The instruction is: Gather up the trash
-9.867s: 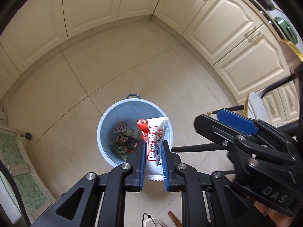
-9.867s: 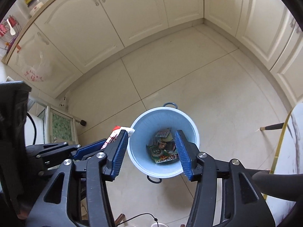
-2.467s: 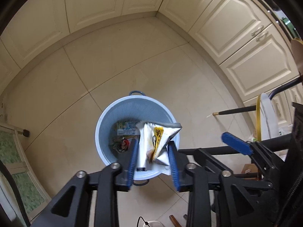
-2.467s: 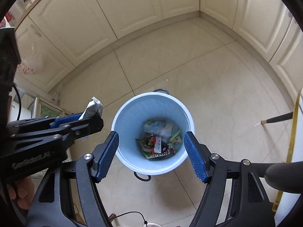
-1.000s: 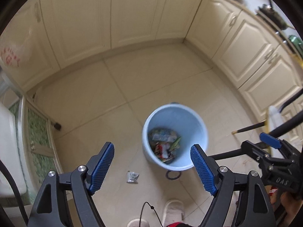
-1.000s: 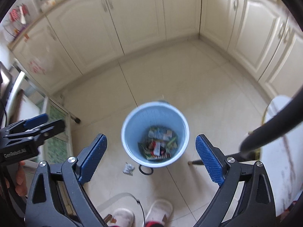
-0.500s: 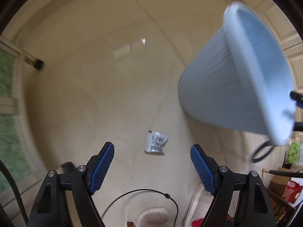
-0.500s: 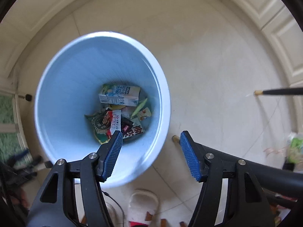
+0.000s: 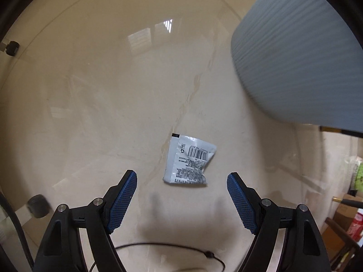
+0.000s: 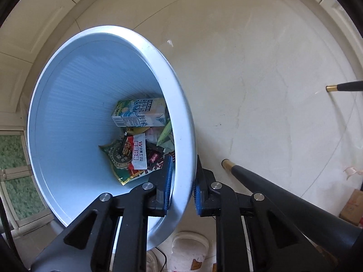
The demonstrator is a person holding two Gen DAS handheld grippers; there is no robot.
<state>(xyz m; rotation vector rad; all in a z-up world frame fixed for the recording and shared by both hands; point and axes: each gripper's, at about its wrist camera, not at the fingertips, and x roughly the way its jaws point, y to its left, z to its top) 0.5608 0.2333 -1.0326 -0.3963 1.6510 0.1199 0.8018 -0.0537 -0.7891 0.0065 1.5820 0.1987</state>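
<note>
- A small white packet (image 9: 189,161), printed with a barcode and fine text, lies flat on the beige floor tile (image 9: 113,104), lower centre of the left wrist view.
- The left gripper (image 9: 182,201) hangs above it, blue pads wide apart; the packet sits just ahead of the gap, touching neither pad.
- The ribbed outside of the pale blue bin (image 9: 295,56) fills the upper right of that view.
- In the right wrist view, the right gripper (image 10: 182,181) is closing, its jaws astride the bin's rim (image 10: 183,136), one pad inside, one outside.
- Inside the bin lie a milk carton (image 10: 140,112) and coloured snack wrappers (image 10: 133,156).
- A dark chair leg (image 10: 261,181) crosses the lower right.
</note>
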